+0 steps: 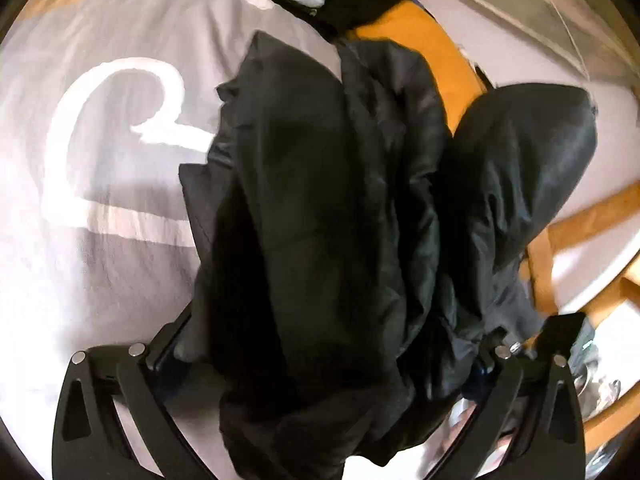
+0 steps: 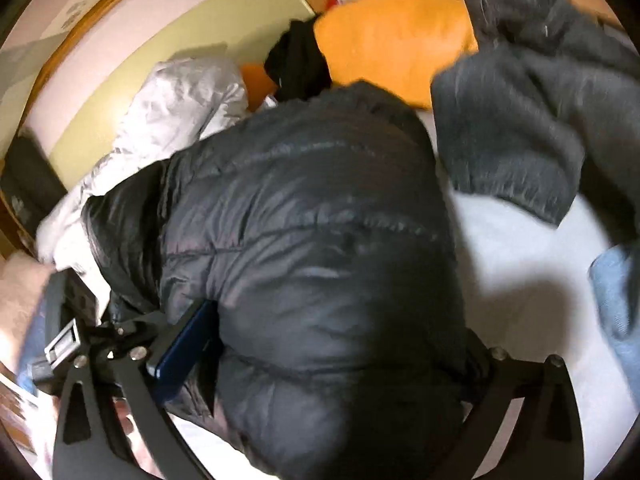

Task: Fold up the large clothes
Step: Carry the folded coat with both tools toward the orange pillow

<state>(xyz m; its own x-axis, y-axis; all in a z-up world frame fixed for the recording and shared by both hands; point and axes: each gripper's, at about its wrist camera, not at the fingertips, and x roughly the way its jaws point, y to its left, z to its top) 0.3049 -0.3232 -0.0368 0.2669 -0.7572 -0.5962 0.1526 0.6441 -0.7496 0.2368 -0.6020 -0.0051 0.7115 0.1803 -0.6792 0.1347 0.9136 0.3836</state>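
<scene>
Because the black puffy jacket (image 1: 320,208) is soft and slippery, it could slide apart or puff back open, and the fold would be lost. A sleeve could also slip off the edge of the bed (image 1: 100,240). The jacket lies bunched on the bed, shiny and lumpy with stitched lines. The left claw (image 1: 332,344) and the right claw (image 2: 320,344) are both spread wide, with the jacket between the fingers. I cannot tell if they pinch it.

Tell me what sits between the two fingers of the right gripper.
The black puffer jacket fills the gap between the right gripper fingers, bulging between them in the right wrist view; the jaws stand wide, and whether the pads press it cannot be told.
</scene>
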